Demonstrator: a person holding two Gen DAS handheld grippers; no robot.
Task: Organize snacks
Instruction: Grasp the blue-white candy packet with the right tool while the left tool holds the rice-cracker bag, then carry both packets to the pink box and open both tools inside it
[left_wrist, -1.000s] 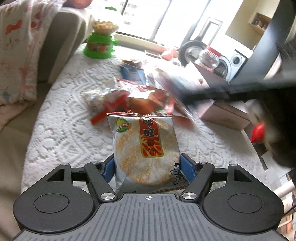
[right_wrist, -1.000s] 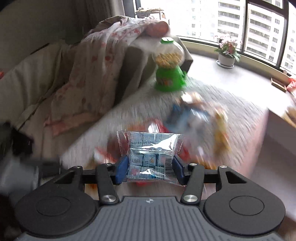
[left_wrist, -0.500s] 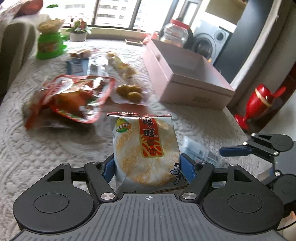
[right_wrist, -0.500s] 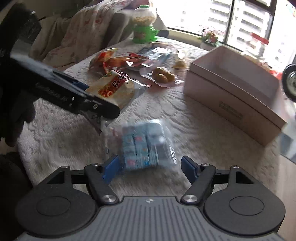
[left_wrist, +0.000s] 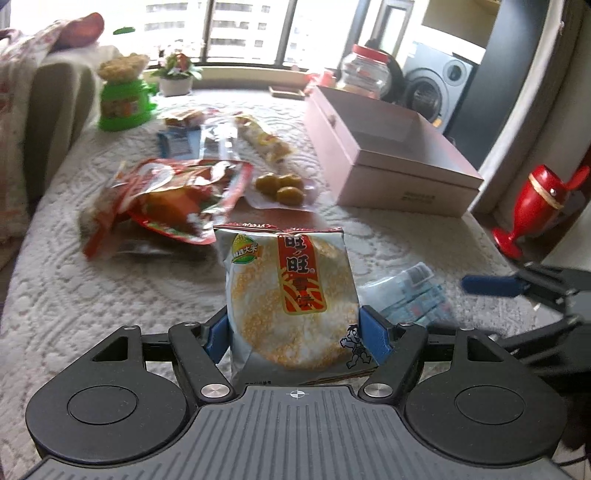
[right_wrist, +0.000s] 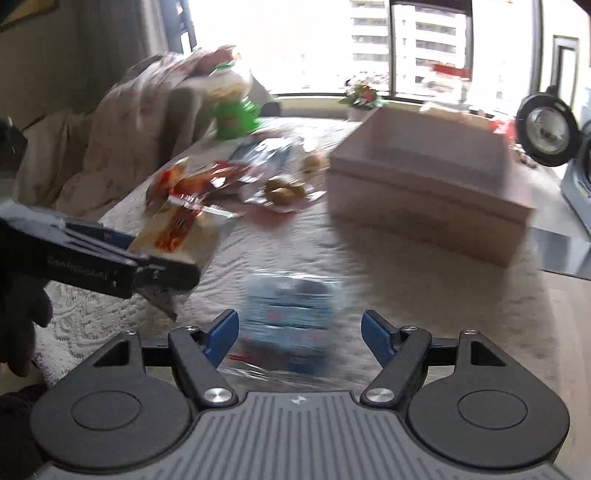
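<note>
My left gripper (left_wrist: 293, 334) is shut on a rice cracker packet (left_wrist: 290, 299) with a red label and holds it above the table; the packet also shows in the right wrist view (right_wrist: 177, 230). My right gripper (right_wrist: 299, 334) is open, and a clear bag of blue-wrapped candies (right_wrist: 290, 314) lies on the table between its fingers. That bag also shows in the left wrist view (left_wrist: 410, 295). A pink open box (left_wrist: 384, 147) stands at the far right of the table.
On the white lace tablecloth (left_wrist: 74, 295) lie a red snack bag (left_wrist: 173, 199), a packet of round yellow pastries (left_wrist: 282, 186) and several more packets behind. A green candy dispenser (left_wrist: 123, 98) stands far left. A red vase (left_wrist: 532, 206) stands on the right.
My right gripper opened and let go of the blue candy bag, which now lies on the table. Both grippers swung toward the pink box. The left still holds the rice cracker packet.
</note>
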